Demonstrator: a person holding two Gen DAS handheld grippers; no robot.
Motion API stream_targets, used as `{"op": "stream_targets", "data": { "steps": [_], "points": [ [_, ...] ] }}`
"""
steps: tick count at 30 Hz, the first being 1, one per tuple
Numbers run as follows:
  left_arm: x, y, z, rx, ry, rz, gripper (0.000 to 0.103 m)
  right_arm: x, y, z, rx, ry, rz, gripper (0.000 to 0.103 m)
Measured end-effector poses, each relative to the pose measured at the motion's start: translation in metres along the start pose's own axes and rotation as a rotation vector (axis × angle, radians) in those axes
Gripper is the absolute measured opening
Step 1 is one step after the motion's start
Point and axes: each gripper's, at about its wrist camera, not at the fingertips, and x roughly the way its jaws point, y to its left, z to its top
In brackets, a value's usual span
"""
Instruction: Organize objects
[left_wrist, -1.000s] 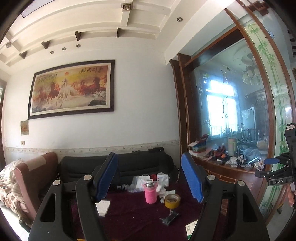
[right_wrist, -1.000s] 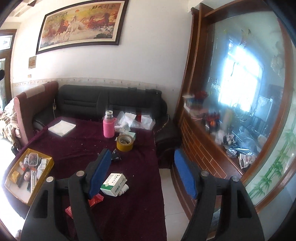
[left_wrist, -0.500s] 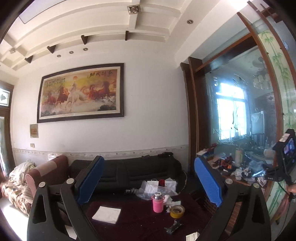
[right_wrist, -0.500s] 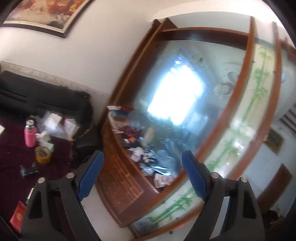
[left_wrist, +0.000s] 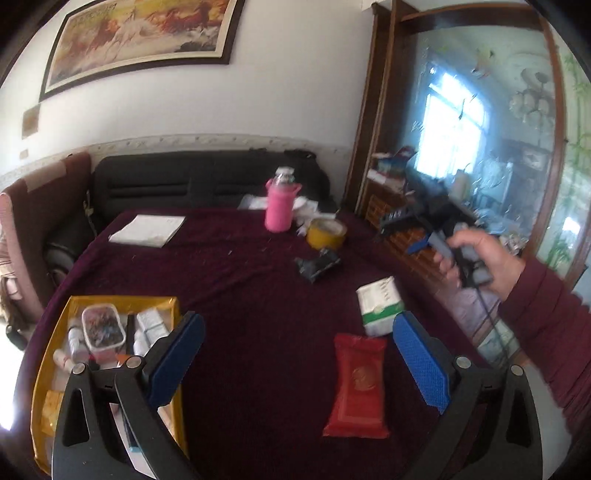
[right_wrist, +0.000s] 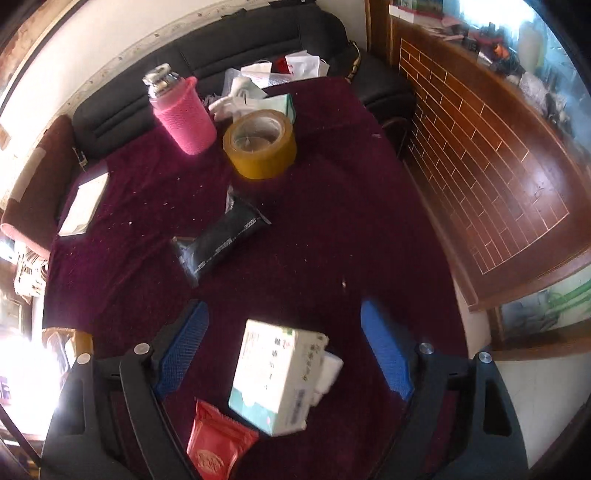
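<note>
Jaws first: left gripper (left_wrist: 297, 363) spread wide, blue pads well apart, nothing between them but bare maroon tablecloth (left_wrist: 240, 280). Red packet (left_wrist: 356, 384) lies flat on cloth just inside right-hand pad, not touched.

Right gripper (right_wrist: 284, 350) jaws closing at this moment but pads not yet on anything; white-and-green box (right_wrist: 275, 376) sits between them, clear gap each side. Box rests tilted on a smaller white item under its right edge. Red packet corner just below box in right wrist view. From left wrist view, right gripper seen held in person's hand (left_wrist: 480, 258), dark red sleeve (left_wrist: 546, 325), above table's right edge.

Further out, mid-table: black pouch (right_wrist: 218, 236) lying diagonally, white print on side. Beyond it yellow tape roll (right_wrist: 260, 142) lying flat, hole up. Pink-sleeved bottle (right_wrist: 183, 114) upright w/ metal cap, just left of roll. White papers and plastic bags behind both, at far table edge.

Left side: yellow tray (left_wrist: 55, 376) at near-left corner of table, partly behind left gripper's finger; holds clear lidded tub (left_wrist: 102, 326), small boxes, tubes – too crowded to name all. White booklet (left_wrist: 147, 229) flat at far-left of cloth.

Surroundings: black sofa (left_wrist: 192, 177) behind table, framed horse painting (left_wrist: 144, 33) on wall, wood-framed glass partition on right.
</note>
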Motion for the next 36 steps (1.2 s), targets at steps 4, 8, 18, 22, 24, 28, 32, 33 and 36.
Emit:
{"op": "stream_targets", "data": {
  "steps": [4,8,18,22,24,28,32,33,36],
  "points": [
    [0.022,0.026,-0.036,-0.026,0.037,0.052,0.1,0.041,0.016,0.037,0.041,0.016,-0.041,0.084],
    [0.032,0.056,-0.039,-0.112,0.079,0.03,0.1,0.079,0.026,0.07,0.116,0.042,-0.076,0.084],
    [0.047,0.095,-0.048,-0.207,0.11,0.015,0.1,0.145,0.087,0.067,-0.014,0.118,-0.137,0.059],
    [0.05,0.1,-0.053,-0.24,0.122,0.007,0.1,0.135,0.137,0.02,-0.273,0.152,-0.115,0.046],
    [0.049,0.099,-0.055,-0.256,0.13,-0.005,0.1,0.126,0.157,-0.008,-0.378,0.173,-0.097,0.043],
    [0.048,0.091,-0.059,-0.252,0.145,-0.012,0.1,0.096,0.188,-0.079,-0.571,0.258,0.015,0.043],
    [0.054,0.073,-0.057,-0.21,0.179,-0.033,0.1,0.034,0.179,-0.116,-0.594,0.109,0.043,0.044],
    [0.058,0.067,-0.056,-0.198,0.2,-0.056,0.1,0.016,0.168,-0.118,-0.562,0.051,0.062,0.048],
    [0.075,0.049,-0.052,-0.161,0.252,-0.091,0.1,-0.037,0.12,-0.134,-0.401,-0.152,0.159,0.071]
  ]
}}
